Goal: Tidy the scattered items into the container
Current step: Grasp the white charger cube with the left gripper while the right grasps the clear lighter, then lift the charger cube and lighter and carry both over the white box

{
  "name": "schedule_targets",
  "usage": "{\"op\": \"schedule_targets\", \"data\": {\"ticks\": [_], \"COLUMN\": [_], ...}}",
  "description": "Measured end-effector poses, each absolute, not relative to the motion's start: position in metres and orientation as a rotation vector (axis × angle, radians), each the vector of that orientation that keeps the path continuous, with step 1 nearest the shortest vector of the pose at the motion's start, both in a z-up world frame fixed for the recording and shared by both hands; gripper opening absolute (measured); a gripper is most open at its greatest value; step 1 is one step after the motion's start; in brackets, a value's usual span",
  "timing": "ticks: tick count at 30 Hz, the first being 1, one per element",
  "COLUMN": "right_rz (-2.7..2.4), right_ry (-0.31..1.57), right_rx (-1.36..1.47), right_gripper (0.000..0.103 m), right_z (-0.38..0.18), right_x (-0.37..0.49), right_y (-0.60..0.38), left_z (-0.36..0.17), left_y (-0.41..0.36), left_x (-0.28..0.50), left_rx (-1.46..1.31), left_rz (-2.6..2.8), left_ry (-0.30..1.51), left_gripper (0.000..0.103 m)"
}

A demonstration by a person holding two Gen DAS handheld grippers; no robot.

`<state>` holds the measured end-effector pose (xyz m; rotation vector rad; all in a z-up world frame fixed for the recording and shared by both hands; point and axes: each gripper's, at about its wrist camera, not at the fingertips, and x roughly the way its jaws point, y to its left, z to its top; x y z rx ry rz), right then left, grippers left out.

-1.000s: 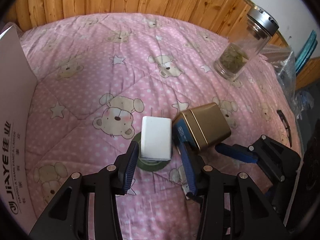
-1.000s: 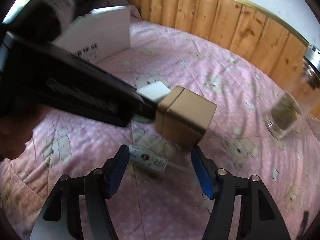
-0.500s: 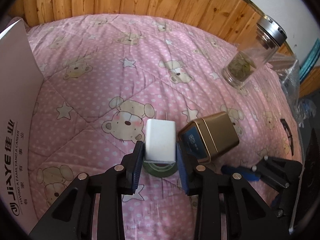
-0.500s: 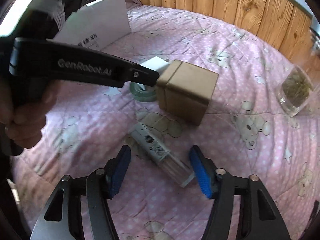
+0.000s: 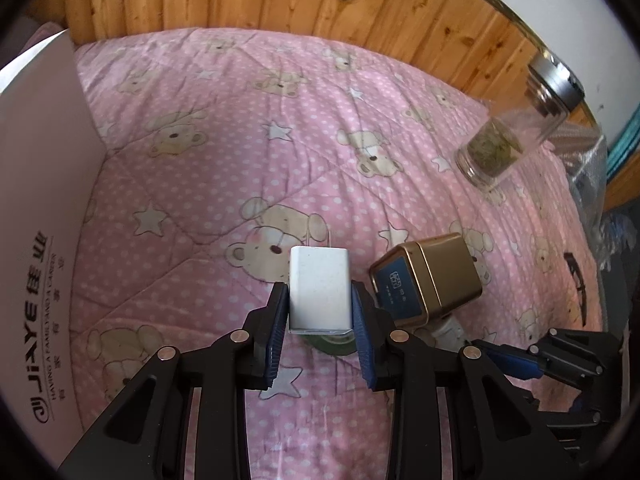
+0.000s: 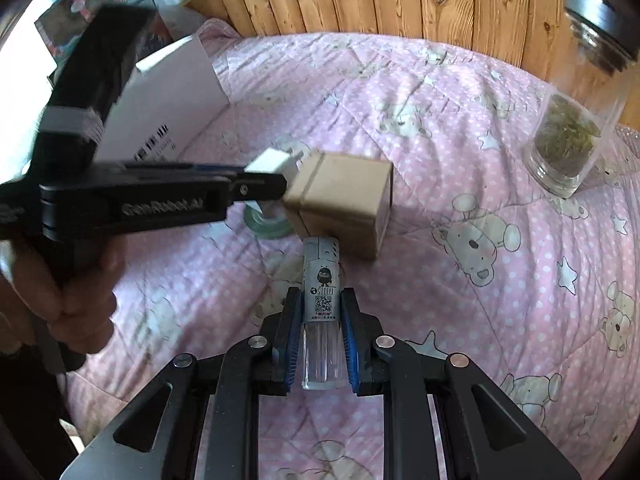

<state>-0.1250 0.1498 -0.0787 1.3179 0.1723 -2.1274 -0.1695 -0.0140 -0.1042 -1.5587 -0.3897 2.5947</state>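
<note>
1. Left wrist view: my left gripper (image 5: 320,312) has just been closing, and its blue pads now press on both sides of the white charger block (image 5: 319,290), which stands between the jaws with its prongs pointing away from me. Directly below the charger lies a green tape roll (image 5: 332,345) on the pink bear quilt (image 5: 248,128). Just to the right rests the gold tin (image 5: 430,280), tilted, its blue face toward the camera. The white box (image 5: 40,208) (the container, I take it) stands at the left edge, well apart from the charger. A glass jar (image 5: 516,128) with green leaves stands far right. The right gripper (image 5: 506,360) shows at lower right.

2. Right wrist view: my right gripper (image 6: 320,336) has closed its jaws on the lighter (image 6: 323,312), pads pressing its clear lower body, the printed metal end sticking forward toward the gold tin (image 6: 344,200). The left gripper (image 6: 264,178) reaches in from the left, held by a hand (image 6: 76,300), with the charger block (image 6: 269,162) at its tip, touching or almost touching the tin. The white box (image 6: 168,108) stands behind it.
</note>
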Motion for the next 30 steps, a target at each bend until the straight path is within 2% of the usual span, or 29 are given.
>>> {"op": "schedule_targets", "data": {"ticks": [8, 30], "right_rz": [-2.153, -2.208], "right_ry": [0.088, 0.013], "right_rx": [1.303, 1.298], "right_gripper": [0.02, 0.021], "right_z": [-0.056, -0.048], "right_x": [-0.119, -0.078], "right_y": [0.147, 0.15], "left_z": [-0.079, -0.029], "left_y": [-0.022, -0.022], "left_x": [-0.156, -0.088], "left_rx": [-1.504, -1.402], "left_rz": [2.611, 2.66], "left_ry": [-0.451, -0.413], "left_gripper": [0.032, 0.032]}}
